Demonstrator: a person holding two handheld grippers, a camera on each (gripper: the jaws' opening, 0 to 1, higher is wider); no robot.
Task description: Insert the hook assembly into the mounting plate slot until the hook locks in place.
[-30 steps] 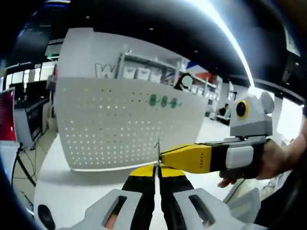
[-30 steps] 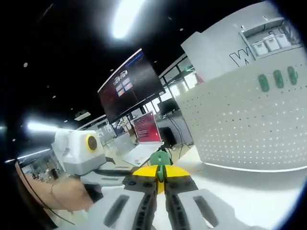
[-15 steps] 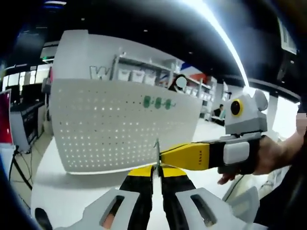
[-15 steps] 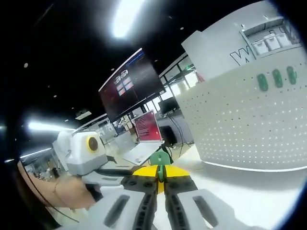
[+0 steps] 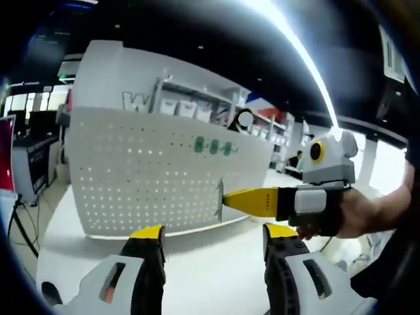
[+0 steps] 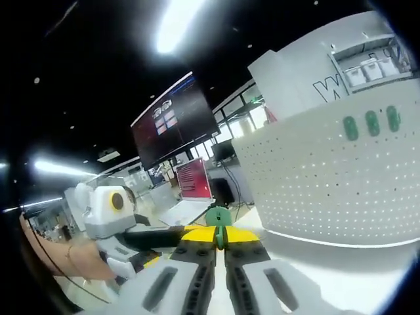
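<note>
A white perforated mounting plate (image 5: 157, 177) stands upright on the table, with three green hooks (image 5: 213, 146) near its top. In the left gripper view my left gripper (image 5: 214, 233) stands open, its yellow-tipped jaws far apart with nothing between them. My right gripper (image 5: 228, 199) reaches in from the right, shut on the hook assembly (image 5: 219, 197), seen here as a thin grey strip. In the right gripper view the hook assembly (image 6: 218, 216) shows as a green piece at the tips of my shut right gripper (image 6: 220, 235). The mounting plate (image 6: 341, 177) stands to the right, apart from it.
The white table (image 5: 197, 275) runs in front of the plate. A person's hand (image 5: 367, 213) holds the right gripper. The left gripper (image 6: 108, 210) sits at the left of the right gripper view. Screens (image 6: 177, 121) and shelves (image 5: 190, 105) stand behind.
My left gripper has opened and let go of the hook assembly. The right gripper still holds it, and the assembly now sits a little higher, clear of the left jaws.
</note>
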